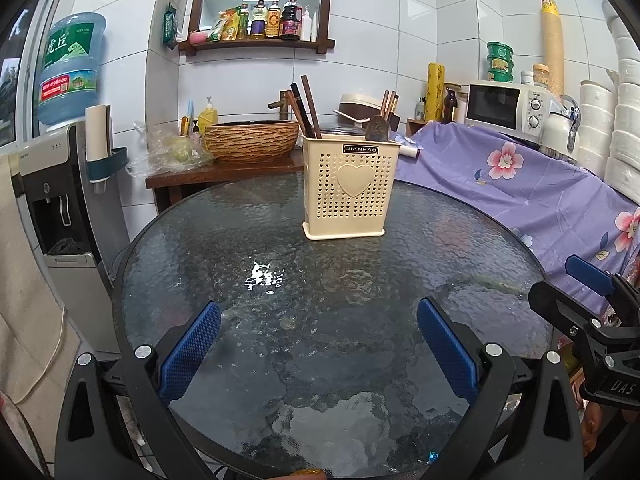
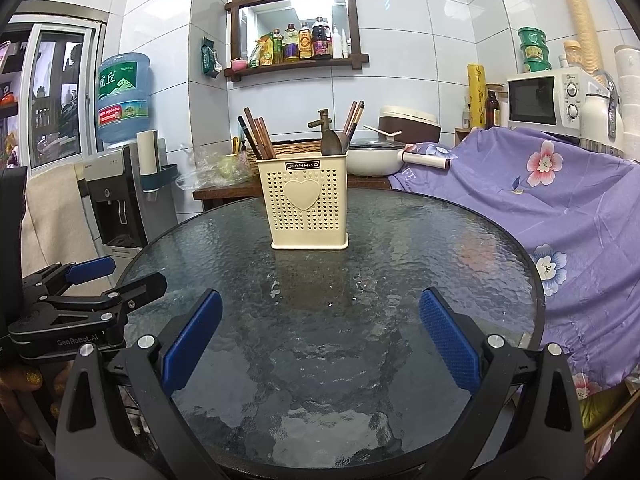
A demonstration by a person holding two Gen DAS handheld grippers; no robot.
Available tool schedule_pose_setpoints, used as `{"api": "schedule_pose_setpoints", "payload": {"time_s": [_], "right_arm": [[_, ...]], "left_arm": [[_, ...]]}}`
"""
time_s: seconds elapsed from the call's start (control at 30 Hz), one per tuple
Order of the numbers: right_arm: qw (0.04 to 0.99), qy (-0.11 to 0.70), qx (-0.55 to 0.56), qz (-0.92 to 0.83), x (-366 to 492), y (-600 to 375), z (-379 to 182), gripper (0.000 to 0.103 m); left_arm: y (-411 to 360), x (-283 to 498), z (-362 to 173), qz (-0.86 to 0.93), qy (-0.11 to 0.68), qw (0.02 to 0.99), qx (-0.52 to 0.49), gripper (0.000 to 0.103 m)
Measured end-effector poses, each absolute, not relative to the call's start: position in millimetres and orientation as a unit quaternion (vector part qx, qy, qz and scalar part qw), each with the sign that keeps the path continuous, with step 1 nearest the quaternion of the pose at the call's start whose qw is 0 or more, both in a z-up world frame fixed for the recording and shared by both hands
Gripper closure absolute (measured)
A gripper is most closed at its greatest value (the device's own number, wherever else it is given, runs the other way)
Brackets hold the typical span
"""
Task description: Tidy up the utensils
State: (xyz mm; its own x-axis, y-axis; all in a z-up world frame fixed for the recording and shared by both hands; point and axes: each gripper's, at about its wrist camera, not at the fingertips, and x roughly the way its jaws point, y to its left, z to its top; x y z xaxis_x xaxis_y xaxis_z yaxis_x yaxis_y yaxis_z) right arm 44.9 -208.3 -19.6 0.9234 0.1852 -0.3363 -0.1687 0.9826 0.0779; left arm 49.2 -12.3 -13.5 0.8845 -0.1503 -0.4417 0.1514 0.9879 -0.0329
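left hand-held gripper (image 1: 318, 354): released, over table (image 1: 360, 280) | right hand-held gripper (image 2: 320, 344): released, level

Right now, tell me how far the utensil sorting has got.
Looks done or nearly so: chopsticks and a dark spoon stand in the cream holder. In hand: nothing; left gripper and right gripper are open. Left: no loose utensils visible on the glass table.
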Motion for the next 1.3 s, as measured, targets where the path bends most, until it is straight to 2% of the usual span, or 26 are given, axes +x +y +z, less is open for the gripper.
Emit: {"api": "schedule_pose_setpoints", "payload": {"time_s": [1.3], "right_arm": [[0.98, 0.176, 0.024, 0.092, 45.3, -207.7, -23.1, 0.006]], "left_arm": [[-11.0, 50.4, -18.5, -0.077, 0.23, 0.97, 0.003, 0.006]]}}
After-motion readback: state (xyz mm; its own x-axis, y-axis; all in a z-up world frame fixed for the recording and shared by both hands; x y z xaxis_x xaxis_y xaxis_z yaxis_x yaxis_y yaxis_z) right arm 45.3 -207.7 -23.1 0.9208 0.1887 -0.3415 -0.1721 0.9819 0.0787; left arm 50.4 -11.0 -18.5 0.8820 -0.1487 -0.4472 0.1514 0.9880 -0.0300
